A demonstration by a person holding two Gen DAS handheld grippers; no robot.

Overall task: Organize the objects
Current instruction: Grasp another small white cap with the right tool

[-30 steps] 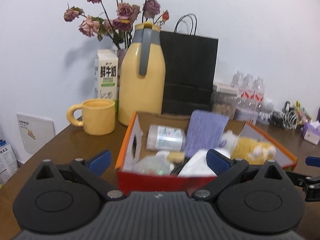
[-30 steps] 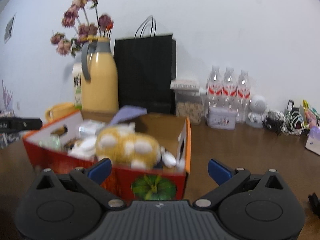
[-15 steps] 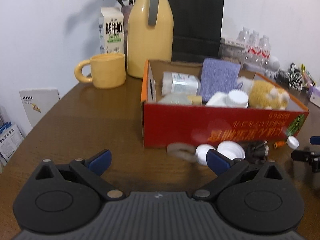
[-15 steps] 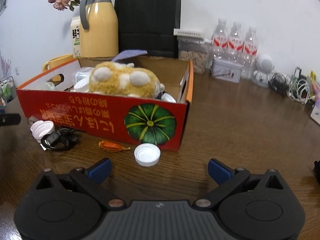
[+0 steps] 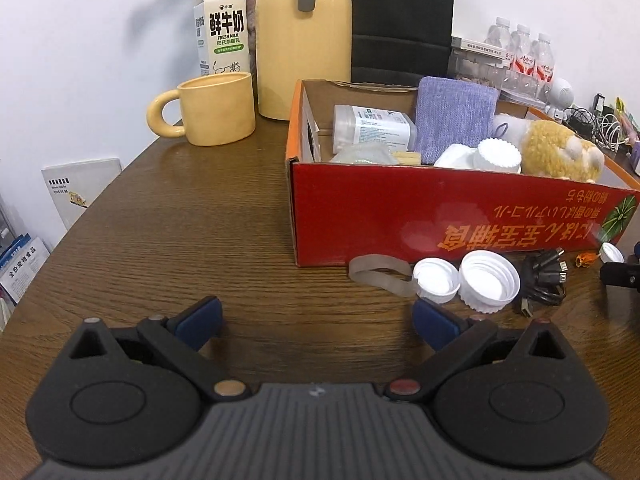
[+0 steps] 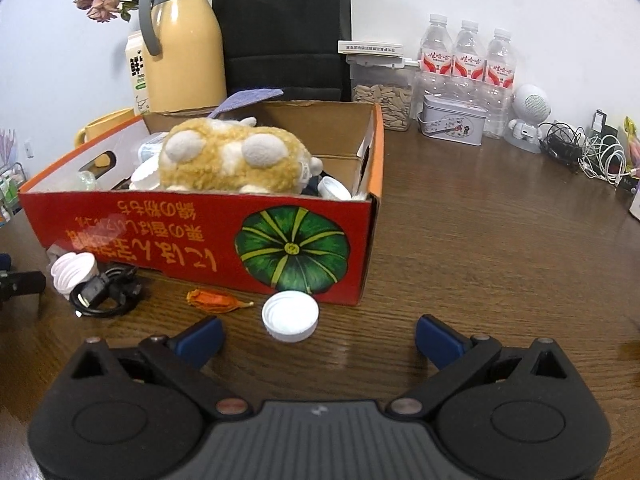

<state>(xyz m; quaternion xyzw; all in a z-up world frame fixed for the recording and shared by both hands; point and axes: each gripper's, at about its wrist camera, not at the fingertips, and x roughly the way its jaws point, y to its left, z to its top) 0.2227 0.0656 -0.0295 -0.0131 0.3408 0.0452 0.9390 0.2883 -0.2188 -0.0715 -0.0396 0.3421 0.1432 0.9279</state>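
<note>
Both views are now dropped lower than a second ago, so loose items near the red box [image 6: 200, 236] are exposed. Left gripper [image 5: 316, 320] and right gripper [image 6: 318, 338] are spread wide, empty. The white cap [image 6: 290, 316] is seen just ahead of the right gripper, likely picked next.

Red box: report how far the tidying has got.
Done: red box already holds the plush toy, purple cloth and jar. In hand: nothing; left tool and right tool are open. Left: white caps, cable, band on the table.
</note>
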